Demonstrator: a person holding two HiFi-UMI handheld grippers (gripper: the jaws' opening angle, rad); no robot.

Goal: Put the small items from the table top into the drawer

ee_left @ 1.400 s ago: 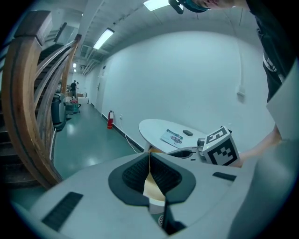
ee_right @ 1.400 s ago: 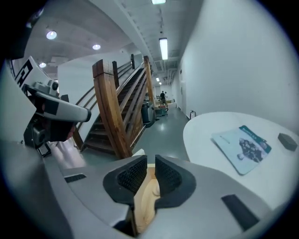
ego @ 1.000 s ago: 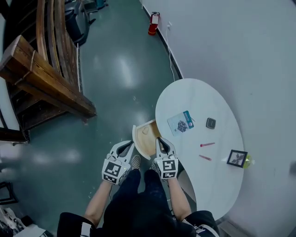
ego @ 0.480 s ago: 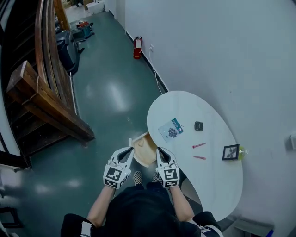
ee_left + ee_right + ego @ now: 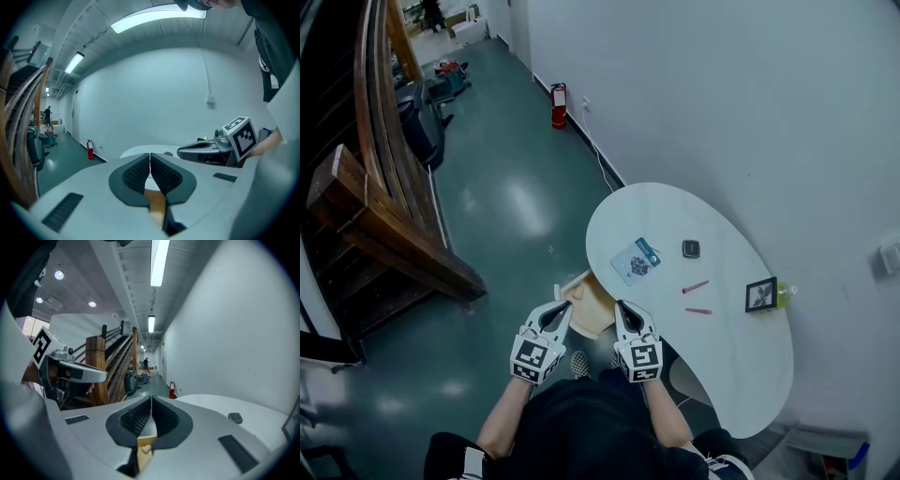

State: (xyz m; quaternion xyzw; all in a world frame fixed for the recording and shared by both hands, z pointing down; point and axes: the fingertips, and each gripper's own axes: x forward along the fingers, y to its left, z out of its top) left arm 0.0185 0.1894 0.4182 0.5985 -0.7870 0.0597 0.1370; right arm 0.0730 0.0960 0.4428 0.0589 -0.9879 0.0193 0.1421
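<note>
The left gripper [image 5: 150, 161] has its jaws pressed together with nothing between the ribbed pads. The right gripper [image 5: 151, 409] is the same, closed and empty. Both are held side by side in front of the person, pointing a little downward, one at each side of the pulled-out drawer [image 5: 592, 298]. That reads as a resting hold between moves, not a grasp.

The wooden drawer juts from the near edge of the white oval worktop [image 5: 741, 361], towards the person. It is open, so anything lifted can be dropped straight in. I cannot make out anything lying in it.

All the small items lie on the worktop, so the sorting seems not yet begun:
- A flat printed packet [image 5: 635, 261] lies closest, just beyond the drawer edge.
- A small dark square piece [image 5: 691, 248] sits further in, towards the middle.
- Two thin pink sticks [image 5: 696, 287] lie apart from each other, between the middle and the wall-side edge.
- A small picture frame [image 5: 760, 294] stands at the wall-side edge, with a yellow-green thing [image 5: 785, 294] just behind it.

The packet looks like the easiest first pick, probably for the right gripper. Its jaws would have to open first. The flat packet and the thin sticks may be awkward to lift off the smooth surface.
</note>
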